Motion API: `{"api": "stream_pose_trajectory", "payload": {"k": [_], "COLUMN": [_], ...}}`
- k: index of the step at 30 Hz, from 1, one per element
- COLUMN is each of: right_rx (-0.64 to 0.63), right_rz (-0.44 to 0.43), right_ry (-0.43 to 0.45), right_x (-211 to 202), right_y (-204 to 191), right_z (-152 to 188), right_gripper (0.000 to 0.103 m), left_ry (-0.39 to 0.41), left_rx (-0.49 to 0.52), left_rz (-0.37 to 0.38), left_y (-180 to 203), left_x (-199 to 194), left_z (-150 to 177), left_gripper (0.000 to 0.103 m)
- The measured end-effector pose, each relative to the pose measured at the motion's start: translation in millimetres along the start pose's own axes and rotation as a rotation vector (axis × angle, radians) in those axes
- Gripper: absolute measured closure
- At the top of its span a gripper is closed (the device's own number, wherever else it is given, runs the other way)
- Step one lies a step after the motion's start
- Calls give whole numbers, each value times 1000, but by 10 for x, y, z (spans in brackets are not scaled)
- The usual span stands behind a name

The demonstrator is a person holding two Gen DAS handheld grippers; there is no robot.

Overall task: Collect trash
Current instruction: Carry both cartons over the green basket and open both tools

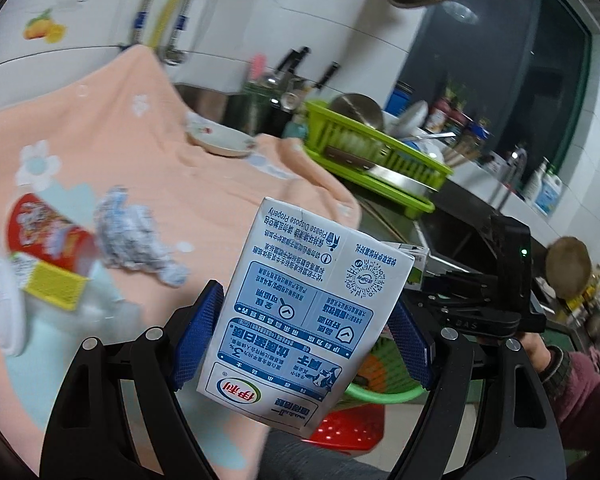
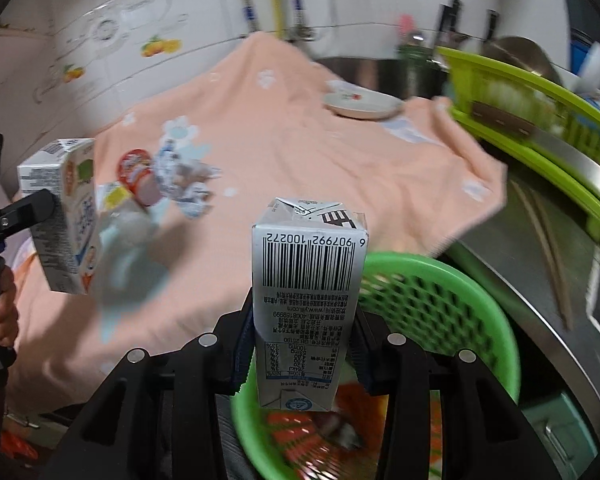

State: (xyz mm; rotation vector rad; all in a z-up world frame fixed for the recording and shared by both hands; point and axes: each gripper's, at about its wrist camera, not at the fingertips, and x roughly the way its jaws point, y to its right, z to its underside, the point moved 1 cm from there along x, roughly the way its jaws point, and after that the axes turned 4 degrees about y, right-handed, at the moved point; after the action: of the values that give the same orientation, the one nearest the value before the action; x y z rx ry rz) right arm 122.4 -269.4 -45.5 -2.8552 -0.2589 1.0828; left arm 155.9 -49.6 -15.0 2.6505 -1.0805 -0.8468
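i count two white-and-blue cardboard milk cartons, one in each of my tools. my left hand-held gripper (image 1: 304, 334) holds the first milk carton (image 1: 300, 316) by its broad faces, blue textured pads (image 1: 198, 334) pressing on either side with the jaws set wide around it; the carton is upside down to my view, its printed panel facing the camera, and tilted a little to the right. my right hand-held gripper (image 2: 304, 344) clamps the second milk carton (image 2: 306, 300) across its narrow sides, jaws much closer together, the barcode face turned toward the camera and the carton standing nearly upright.

one round green plastic mesh basket (image 2: 440, 300) sits just below and behind the second carton, with some orange and dark scraps blurred at its bottom. on the bench, one peach-coloured towel with white flower prints (image 1: 204, 184) is spread out. left on it i count one red round cup lying on its side (image 1: 46, 232), one crumpled silver-and-blue foil wrapper (image 1: 132, 240) just beside it, one small yellow packet (image 1: 54, 284) and one white round lid (image 1: 2, 308); these lie well apart from both cartons. one shallow white dish (image 1: 220, 138) rests at the towel's far edge, and one lime-green plastic dish rack (image 1: 376, 156) stands to its right.

both tools point forward and downward. in the right wrist view my left hand (image 2: 4, 312) grips its handle at the far left edge.
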Motion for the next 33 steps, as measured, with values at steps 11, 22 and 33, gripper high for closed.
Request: {"api": "stream_pose_trajectory", "payload": {"k": [11,22,33], "right_rx": [77,131,146], "right_rz": [143,170,176], "right_ry": [-70,-68,-37], "right_x": [-58,-125,-312], "right_y": [577,806,868], "right_z": [348,467,530], "right_gripper": [62,52,45], "left_ry": [-56,-108,-163], "left_rx": [56,67,67], "left_rz": [100,159,182], "left_y": [493,776,971], "left_x": [391,726,1018], "left_z": [-12,4,74], "left_gripper": [24,24,24]}}
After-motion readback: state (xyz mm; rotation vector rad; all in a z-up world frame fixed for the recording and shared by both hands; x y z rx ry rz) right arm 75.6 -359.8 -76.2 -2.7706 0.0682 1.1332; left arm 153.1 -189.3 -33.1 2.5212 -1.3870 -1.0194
